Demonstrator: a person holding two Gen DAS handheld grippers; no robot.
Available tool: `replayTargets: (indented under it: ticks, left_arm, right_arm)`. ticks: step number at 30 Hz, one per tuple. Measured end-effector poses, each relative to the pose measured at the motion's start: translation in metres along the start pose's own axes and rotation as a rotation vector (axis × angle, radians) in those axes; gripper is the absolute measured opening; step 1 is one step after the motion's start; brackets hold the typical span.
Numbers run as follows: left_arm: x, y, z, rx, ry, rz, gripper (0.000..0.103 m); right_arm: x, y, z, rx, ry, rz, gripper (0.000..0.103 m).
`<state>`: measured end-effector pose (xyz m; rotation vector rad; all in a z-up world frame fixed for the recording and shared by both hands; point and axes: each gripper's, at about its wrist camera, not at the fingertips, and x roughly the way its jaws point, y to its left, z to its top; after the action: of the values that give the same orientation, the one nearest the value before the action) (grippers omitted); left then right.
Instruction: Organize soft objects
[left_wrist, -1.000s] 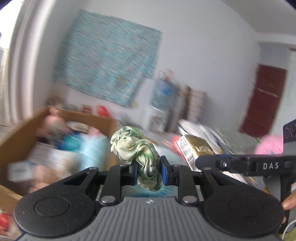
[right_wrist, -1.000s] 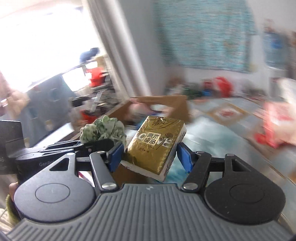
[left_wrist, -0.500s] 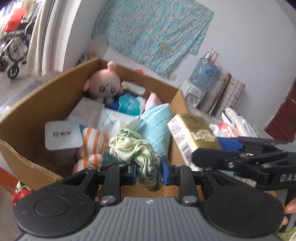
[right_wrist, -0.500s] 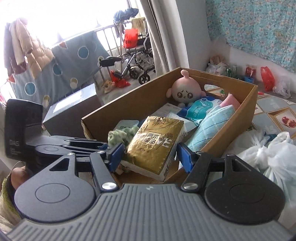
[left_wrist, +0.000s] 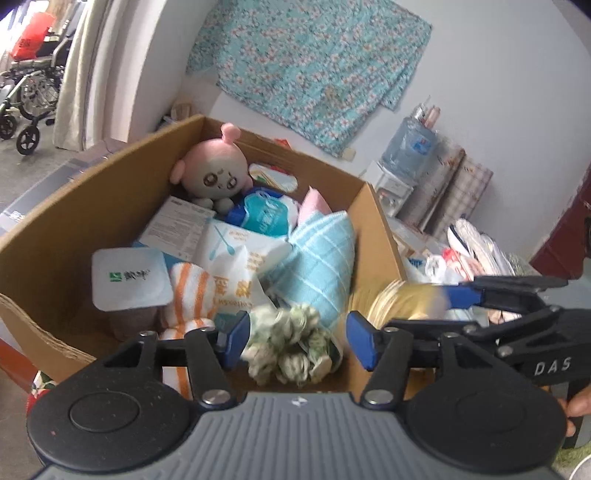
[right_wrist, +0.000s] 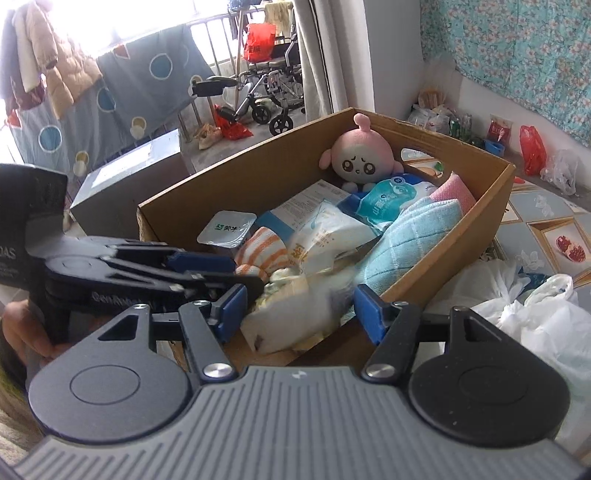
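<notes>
An open cardboard box (left_wrist: 92, 173) (right_wrist: 240, 173) holds a pink plush doll (left_wrist: 218, 173) (right_wrist: 364, 157), a light blue towel (left_wrist: 317, 266) (right_wrist: 410, 240), an orange-striped cloth (left_wrist: 192, 291) and several white packets. My left gripper (left_wrist: 299, 341) (right_wrist: 229, 273) hangs over the box's near edge. Its jaws are opening, and the green scrunchie (left_wrist: 291, 343) sits loose and blurred between them, clear of the right pad. Beside it, my right gripper (right_wrist: 300, 312) (left_wrist: 436, 310) is shut on a gold tissue pack (right_wrist: 291, 321) (left_wrist: 399, 299), which is blurred and tipped with its white end down.
White plastic bags (right_wrist: 517, 295) lie right of the box on a patterned surface. A grey carton (right_wrist: 125, 177) stands to the left, with a wheelchair (right_wrist: 266, 92) beyond. A water bottle (left_wrist: 410, 144) stands at the far wall. A person's hand (right_wrist: 22, 328) holds the left gripper.
Both grippers swung over the cardboard box, then stopped. The left jaws have spread apart and the scrunchie has dropped lower between them. The gold pack has tipped in the right jaws.
</notes>
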<state>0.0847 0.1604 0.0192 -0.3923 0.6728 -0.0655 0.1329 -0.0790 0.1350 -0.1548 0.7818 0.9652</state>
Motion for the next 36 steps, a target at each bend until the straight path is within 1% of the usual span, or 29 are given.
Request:
replayTargets:
  ticks: [4,6,11,16,20,23,26,28,31,34,36]
  left_arm:
    - [-0.016,0.007,0.002,-0.042,-0.057,0.01,0.064]
    - [-0.024,0.011,0.003,-0.052,-0.086,0.023,0.064]
    - [-0.039,0.015,0.004,-0.057,-0.135,0.051,0.067]
    - [-0.046,0.016,0.003,-0.053,-0.158,0.061,0.074]
    - [-0.052,0.015,0.001,-0.045,-0.186,0.058,0.081]
    - [-0.056,0.014,-0.001,-0.033,-0.204,0.063,0.087]
    - [-0.064,0.009,-0.005,-0.008,-0.227,0.068,0.093]
    - [-0.07,0.005,-0.008,0.011,-0.24,0.062,0.1]
    - [-0.082,-0.002,-0.013,0.033,-0.254,0.045,0.103]
    - [-0.095,-0.011,-0.022,0.061,-0.27,0.026,0.103]
    - [-0.104,-0.016,-0.028,0.086,-0.267,0.02,0.103]
  right_arm:
    - [0.001,0.001,0.002,-0.017,0.0,0.006,0.062]
    - [0.002,0.002,0.003,-0.027,0.007,0.007,0.061]
    - [0.004,0.006,0.005,-0.029,0.017,0.028,0.059]
    - [0.007,0.01,0.007,-0.018,0.024,0.063,0.055]
    - [0.008,0.011,0.01,0.003,0.017,0.075,0.055]
    - [0.004,0.01,0.009,0.033,-0.002,0.087,0.055]
    - [-0.007,0.005,0.003,0.087,-0.047,0.099,0.057]
    - [-0.016,-0.002,-0.003,0.139,-0.094,0.1,0.065]
    - [-0.03,-0.02,-0.02,0.262,-0.193,0.119,0.072]
    - [-0.04,-0.035,-0.042,0.388,-0.274,0.143,0.076]
    - [-0.044,-0.041,-0.059,0.466,-0.324,0.171,0.082]
